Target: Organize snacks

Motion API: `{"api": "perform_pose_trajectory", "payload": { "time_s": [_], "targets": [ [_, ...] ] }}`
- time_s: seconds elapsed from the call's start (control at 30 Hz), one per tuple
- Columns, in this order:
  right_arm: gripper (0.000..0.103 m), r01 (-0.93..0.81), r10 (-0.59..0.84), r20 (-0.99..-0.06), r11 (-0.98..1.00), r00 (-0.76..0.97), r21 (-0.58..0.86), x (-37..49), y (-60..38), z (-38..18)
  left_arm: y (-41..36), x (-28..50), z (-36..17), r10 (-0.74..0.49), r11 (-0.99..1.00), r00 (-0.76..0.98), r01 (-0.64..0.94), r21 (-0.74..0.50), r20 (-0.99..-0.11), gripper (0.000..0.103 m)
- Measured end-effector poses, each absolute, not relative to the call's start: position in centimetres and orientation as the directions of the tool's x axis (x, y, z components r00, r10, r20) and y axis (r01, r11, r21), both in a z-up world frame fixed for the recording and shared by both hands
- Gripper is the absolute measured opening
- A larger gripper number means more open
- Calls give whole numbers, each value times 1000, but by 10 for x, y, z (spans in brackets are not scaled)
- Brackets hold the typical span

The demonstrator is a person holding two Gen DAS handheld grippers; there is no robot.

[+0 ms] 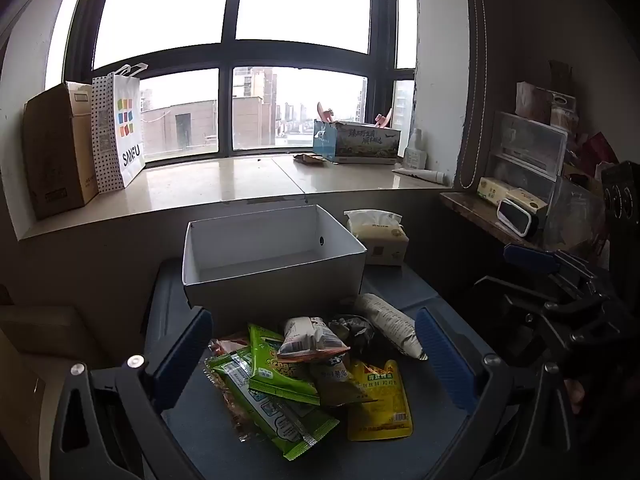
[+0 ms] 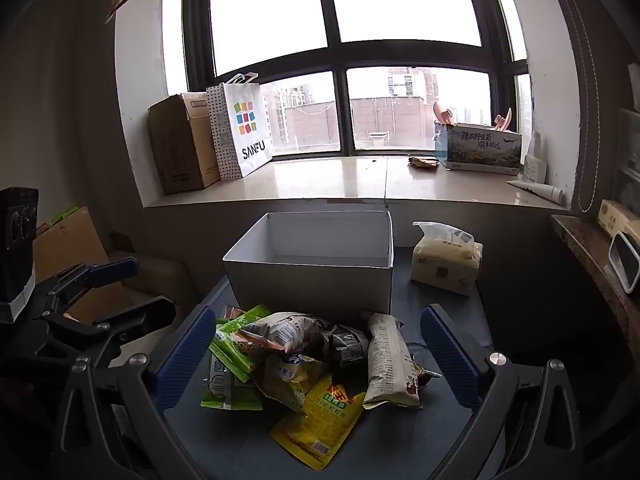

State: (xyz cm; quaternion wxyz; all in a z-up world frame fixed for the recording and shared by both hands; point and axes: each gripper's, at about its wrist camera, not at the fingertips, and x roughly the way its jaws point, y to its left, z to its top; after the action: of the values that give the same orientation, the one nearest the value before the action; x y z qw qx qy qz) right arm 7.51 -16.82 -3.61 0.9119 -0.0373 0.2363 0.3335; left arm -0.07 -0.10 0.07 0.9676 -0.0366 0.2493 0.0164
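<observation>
I've got both tools tipped down at the near end of the dark table; left gripper released wide, gripping nothing; right gripper the same; the snack packets lie heaped between the blue pads, just near of the empty white box; tissue pack far right.

Loose heap of snack packets just before an upright, open white box
</observation>
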Motion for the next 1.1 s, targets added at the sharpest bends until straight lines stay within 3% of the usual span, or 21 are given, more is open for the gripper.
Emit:
{"api": "perform_pose_trajectory", "payload": {
  "time_s": [1.1],
  "targets": [
    [103, -629, 581, -494, 773, 647, 84, 74, -161, -44, -2, 0, -1, 3, 997, 858, -42, -65, -513, 103]
  ]
}}
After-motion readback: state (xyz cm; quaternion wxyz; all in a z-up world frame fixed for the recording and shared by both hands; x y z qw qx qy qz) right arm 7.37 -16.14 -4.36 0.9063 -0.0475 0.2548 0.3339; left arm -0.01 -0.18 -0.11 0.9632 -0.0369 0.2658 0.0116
